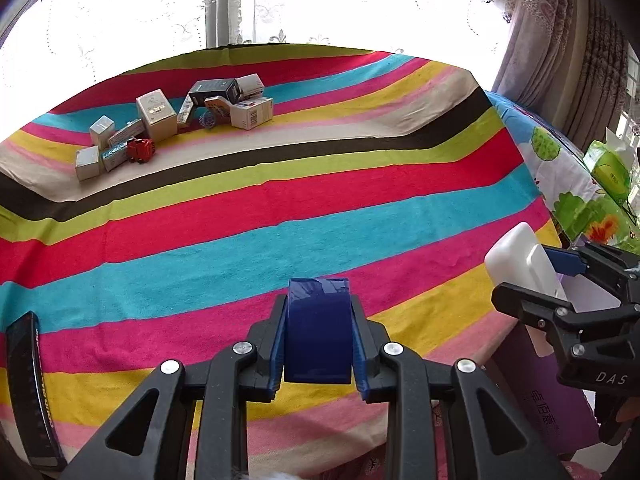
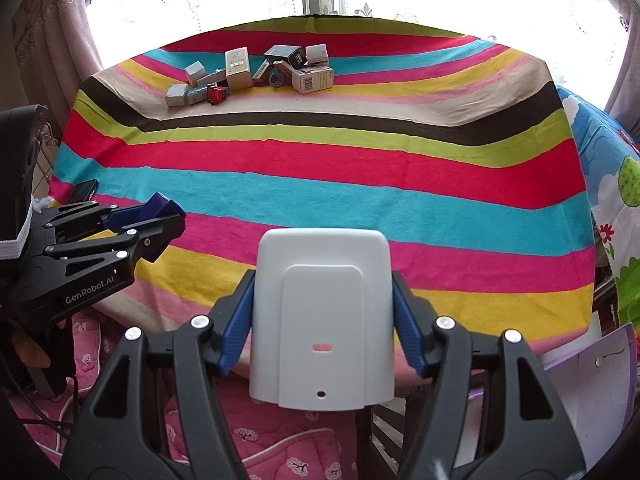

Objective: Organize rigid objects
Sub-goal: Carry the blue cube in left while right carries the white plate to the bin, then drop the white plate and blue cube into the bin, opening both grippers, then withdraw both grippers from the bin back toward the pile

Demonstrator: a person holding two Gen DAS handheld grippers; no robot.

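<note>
A: Two items in transit, none of this pair placed yet. Left gripper (image 1: 318, 332) is clamped on a dark blue block (image 1: 318, 328); right gripper (image 2: 322, 312) grips a white plastic case (image 2: 322, 316) by its sides.

B: Where is the rest?

A: A cluster of small boxes (image 2: 248, 72) sits at the striped cloth's (image 2: 320, 184) far edge, loosely heaped; sorting looks unfinished.

B: Orientation?

A: Both held above the near edge. Case's long axis runs along the fingers, rounded end toward the far boxes.
</note>
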